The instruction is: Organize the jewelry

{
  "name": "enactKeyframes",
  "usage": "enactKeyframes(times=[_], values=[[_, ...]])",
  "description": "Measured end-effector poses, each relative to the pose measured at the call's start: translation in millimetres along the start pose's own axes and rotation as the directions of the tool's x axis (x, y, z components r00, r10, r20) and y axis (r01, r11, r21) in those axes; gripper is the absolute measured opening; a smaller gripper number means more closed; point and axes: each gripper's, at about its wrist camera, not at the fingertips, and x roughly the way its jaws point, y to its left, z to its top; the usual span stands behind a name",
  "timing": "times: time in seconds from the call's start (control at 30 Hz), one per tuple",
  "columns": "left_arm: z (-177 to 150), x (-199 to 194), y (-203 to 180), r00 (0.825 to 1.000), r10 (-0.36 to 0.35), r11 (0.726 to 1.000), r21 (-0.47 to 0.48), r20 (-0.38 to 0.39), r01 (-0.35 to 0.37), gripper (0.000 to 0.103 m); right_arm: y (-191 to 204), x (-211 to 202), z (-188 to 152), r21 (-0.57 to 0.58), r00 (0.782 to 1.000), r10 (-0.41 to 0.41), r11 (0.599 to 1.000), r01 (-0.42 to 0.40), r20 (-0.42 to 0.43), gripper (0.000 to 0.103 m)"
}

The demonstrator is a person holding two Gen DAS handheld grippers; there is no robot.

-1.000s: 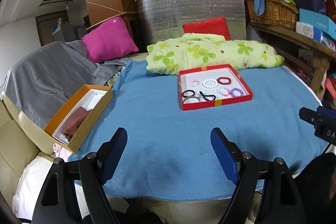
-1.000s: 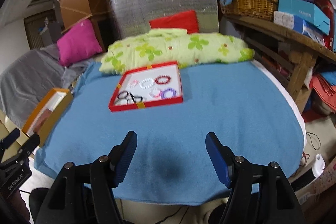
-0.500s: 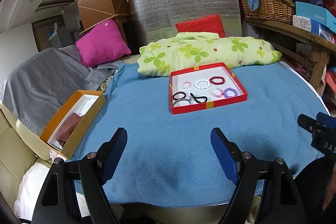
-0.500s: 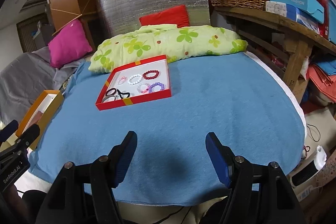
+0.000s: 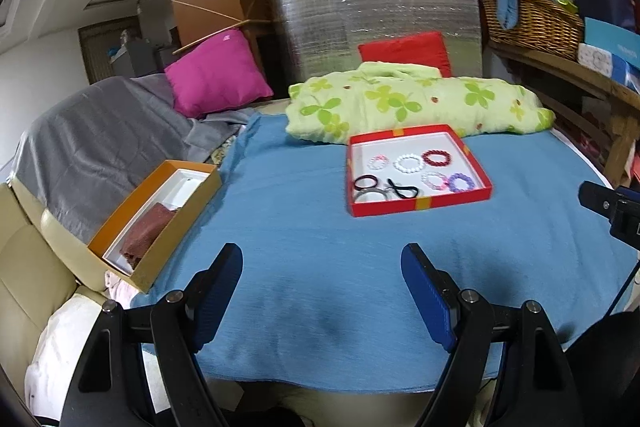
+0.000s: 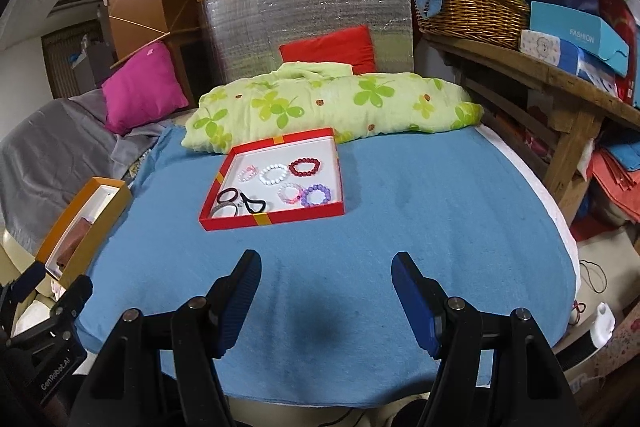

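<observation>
While both tools hover above the blue cloth-covered table [image 5: 304,227], the left gripper [image 5: 322,269] and right gripper [image 6: 326,277] stand spread wide, holding and touching nothing. Farther ahead lies a shallow red cardboard tray [image 6: 276,221] with beaded bracelets: pink [image 6: 247,173], white [image 6: 274,173], dark red [image 6: 305,167], purple [image 6: 317,195], plus black hair ties [image 6: 230,195]. At the table's left edge, an open orange box [image 5: 154,223] holds what looks like a maroon cloth [image 5: 145,231].

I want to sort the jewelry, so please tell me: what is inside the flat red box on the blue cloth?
Inside the flat red box lie five bead bracelets: pale pink, white, dark red, pink-white and purple. Black hair ties overlap at its near-left corner, partly covering something silvery.
</observation>
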Motion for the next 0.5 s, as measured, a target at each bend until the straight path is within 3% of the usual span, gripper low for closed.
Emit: enactKeyframes(times=[0.5], values=[[-4.7,8.8,27.5,1.0,0.014,0.998,-0.056,-0.013,-0.015,0.082,26.4,1.5,-4.3,-0.054,1.0,-0.023,0.998,0.023,-0.015,0.071]])
